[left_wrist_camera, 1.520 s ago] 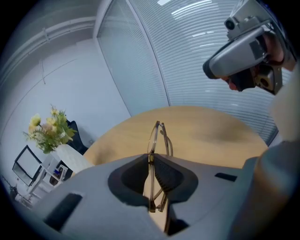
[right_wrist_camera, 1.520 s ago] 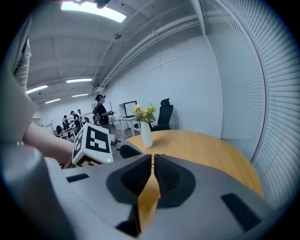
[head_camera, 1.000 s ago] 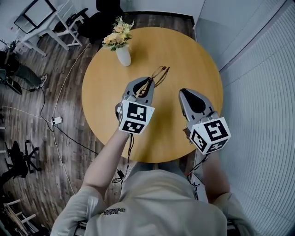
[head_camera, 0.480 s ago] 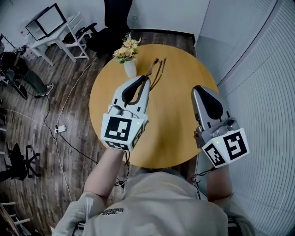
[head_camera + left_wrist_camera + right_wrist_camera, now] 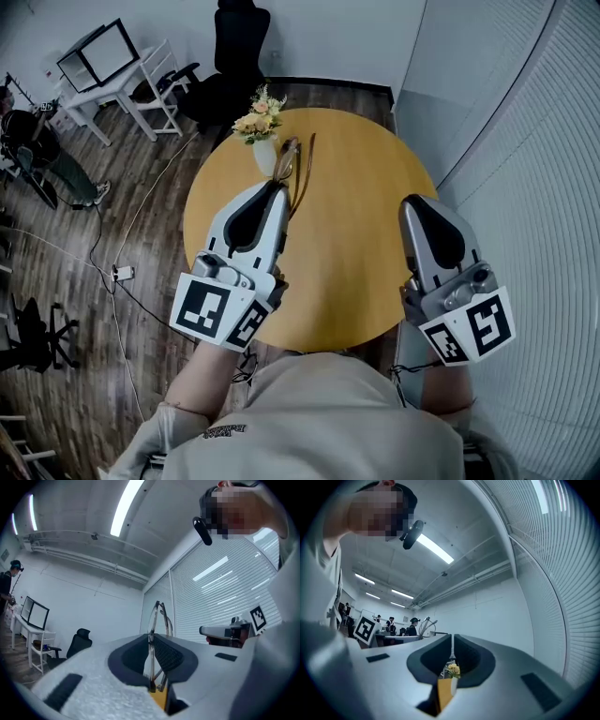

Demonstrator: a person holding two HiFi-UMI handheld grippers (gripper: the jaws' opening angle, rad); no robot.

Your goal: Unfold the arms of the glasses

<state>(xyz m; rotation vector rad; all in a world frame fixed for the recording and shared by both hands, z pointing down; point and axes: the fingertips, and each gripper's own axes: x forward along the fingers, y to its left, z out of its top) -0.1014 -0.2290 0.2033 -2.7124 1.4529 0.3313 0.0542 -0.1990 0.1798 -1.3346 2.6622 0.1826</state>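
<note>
Glasses (image 5: pixel 156 618) stood upright in our left gripper (image 5: pixel 151 640), whose jaws were clamped on the frame, holding them clear above the round table (image 5: pixel 366 216). We judged that this hold left the arms free for the other hand to swing out, and they did not yet look opened. Our right gripper (image 5: pixel 452 642) hovered well apart to the side, jaws pressed together on nothing. At the table's far edge a white vase (image 5: pixel 266 157) held a bunch of pale flowers (image 5: pixel 256 112), close behind the glasses in the head view.
</note>
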